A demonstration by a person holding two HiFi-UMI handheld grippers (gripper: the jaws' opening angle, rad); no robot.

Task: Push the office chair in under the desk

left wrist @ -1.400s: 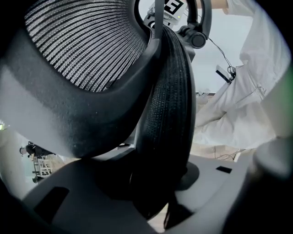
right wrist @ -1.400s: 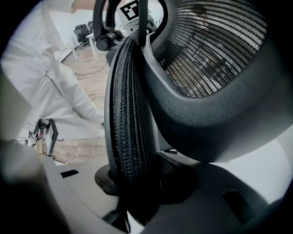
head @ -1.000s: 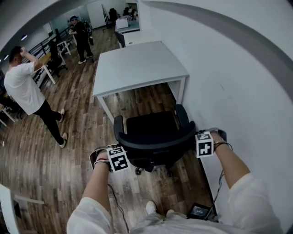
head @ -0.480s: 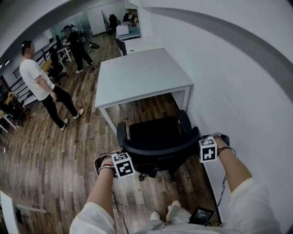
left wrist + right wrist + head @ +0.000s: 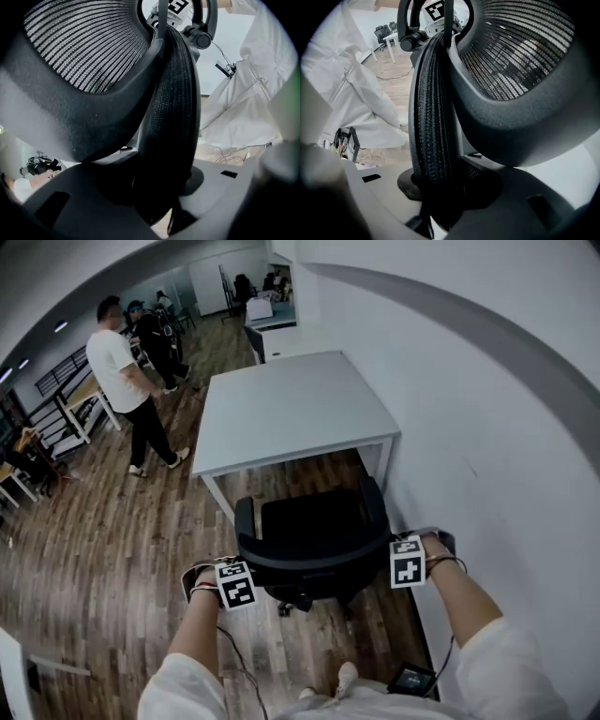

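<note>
Where the fingers close, one item is held: office chair (image 5: pixel 314 517), black, with mesh backrest (image 5: pixel 171 108), padded seat, two armrests and wheeled base. Left gripper (image 5: pixel 159 197): pointed down, jaws clamped on the backrest's top rim near its left end, with the dark rim filling the gap between the grey fingers (image 5: pixel 70 206). Right gripper (image 5: pixel 440 197): tipped steeply down, jaws clamped likewise on the rim near its right end, with the mesh edge pressed between its fingers (image 5: pixel 534 206). Desk (image 5: pixel 291 409): white, rectangular, beyond the fingertips and past the seat. The chair's front stands near the desk's near edge, not yet under it, and the right armrest is close to the desk's near right leg. Wall (image 5: pixel 487 427): white, just outside the right gripper's fingers. Floor (image 5: pixel 112 549): wood plank, below both sets of fingers. Person in a white shirt (image 5: pixel 117 362): standing well beyond the left fingers, past the desk's far left side. Small dark device (image 5: pixel 412 678): on the floor, behind the right fingers, beside the wall.
</note>
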